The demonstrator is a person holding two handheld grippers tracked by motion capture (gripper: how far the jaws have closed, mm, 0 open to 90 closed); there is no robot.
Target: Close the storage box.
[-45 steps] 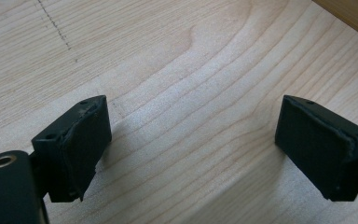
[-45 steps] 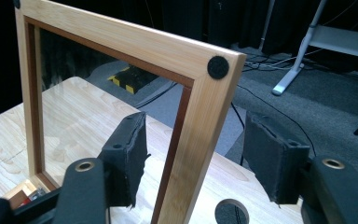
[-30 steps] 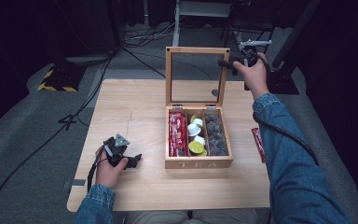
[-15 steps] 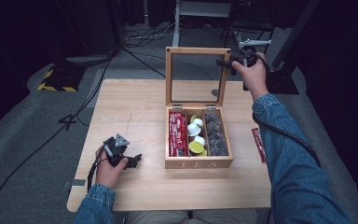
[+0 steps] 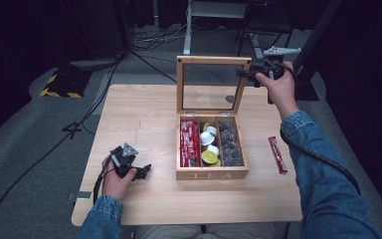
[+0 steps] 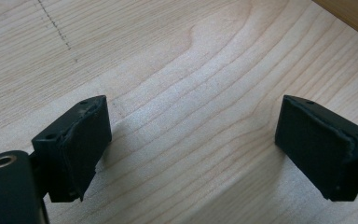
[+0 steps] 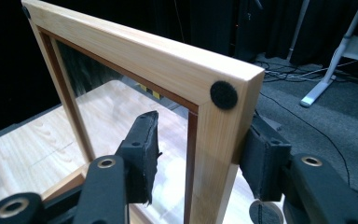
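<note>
Table (image 5: 144, 109): a pale wooden top; everything I work on sits on it.
Tea box (image 5: 212, 173): it stands at the middle of the table, its long side running away from me, with three lengthwise rows of red sachets, round pods and dark pods.
Lid (image 5: 213, 60): a wooden frame with a clear pane, swung up on the far edge of the box and standing about upright, its long edge running across the table, the pane facing me.
My right arm: stretched forward past the right side of the box, sleeve over the table, hand raised to the lid's top right corner.
Right gripper (image 7: 199, 161): my jaws straddle the right post of the lid (image 7: 219, 140) just under the corner with the black felt dot. They have just been closing with the post between them; the far pad sits against the wood, the near pad (image 7: 144, 144) stands a little off it.
My left arm: resting low at the near left of the table, well apart from the box.
Left gripper (image 6: 191, 149): jaws released and wide, bare table between them.
Loose sachet (image 5: 277, 154): red, lying right of the box, long axis pointing away from me.
</note>
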